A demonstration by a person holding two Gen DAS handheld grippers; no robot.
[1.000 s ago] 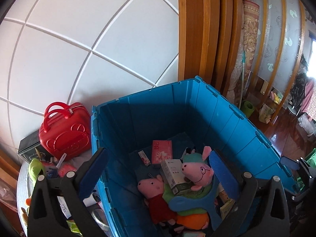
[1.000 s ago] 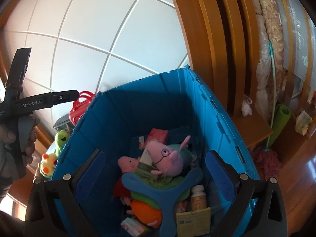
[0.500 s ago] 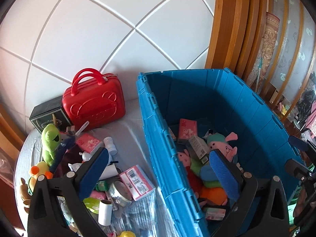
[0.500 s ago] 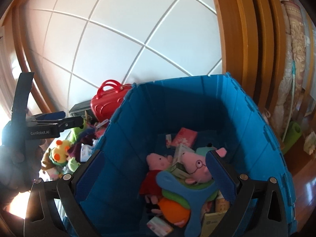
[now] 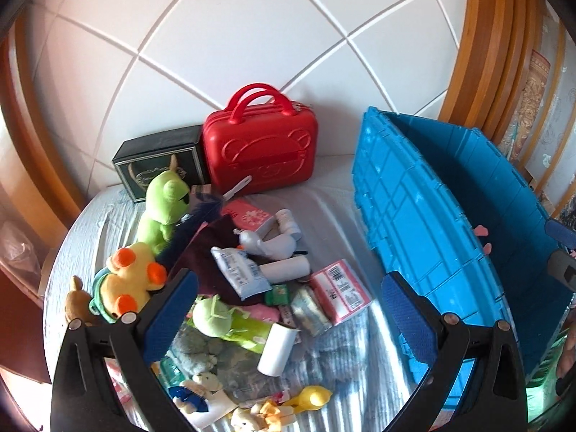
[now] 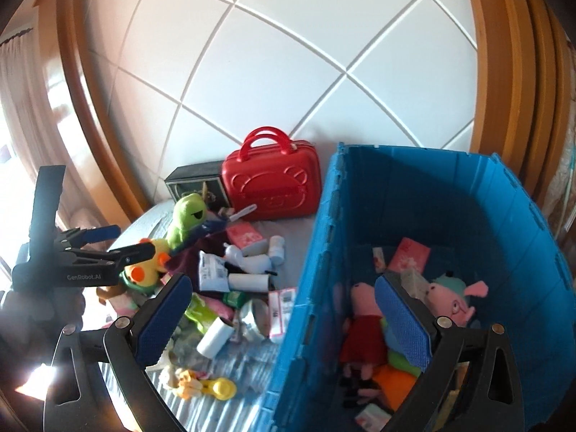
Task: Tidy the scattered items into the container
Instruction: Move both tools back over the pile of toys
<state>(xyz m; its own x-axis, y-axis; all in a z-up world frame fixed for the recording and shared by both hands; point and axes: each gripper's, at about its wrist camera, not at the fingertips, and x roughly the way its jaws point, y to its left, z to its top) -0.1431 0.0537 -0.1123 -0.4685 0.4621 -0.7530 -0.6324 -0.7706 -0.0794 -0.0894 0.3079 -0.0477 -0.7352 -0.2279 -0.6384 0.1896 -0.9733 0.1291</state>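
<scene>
Blue bin: stands open on the right of the cloth-covered table, its long ribbed wall facing the pile of scattered items.
Bin contents: a pink pig plush in a red dress, a second pig plush with a teal cap, a pink box against the far wall, something orange and green low down, and a small carton at the near edge.
Scattered items: left of the bin lie a green plush, a yellow duck plush, a white paper roll, a pink barcode packet, a white bottle, a white pouch with printed label and a dark cloth.
Behind the pile: a red case with bear face and a dark box, both left of the bin against the white panelled wall.
Left gripper: fingers spread wide and empty, hovering above the pile left of the bin.
Right gripper: fingers released and empty, straddling the bin's left wall, one pad over the pile, one over the bin.
Hidden or unclear: the bin's interior is mostly cut off in the left wrist view, with only pink ear tips showing; items under the plush toys are unreadable.
Writing: "GenRobot.AI" on the left gripper's body in the right wrist view; packet print is too small to read.
</scene>
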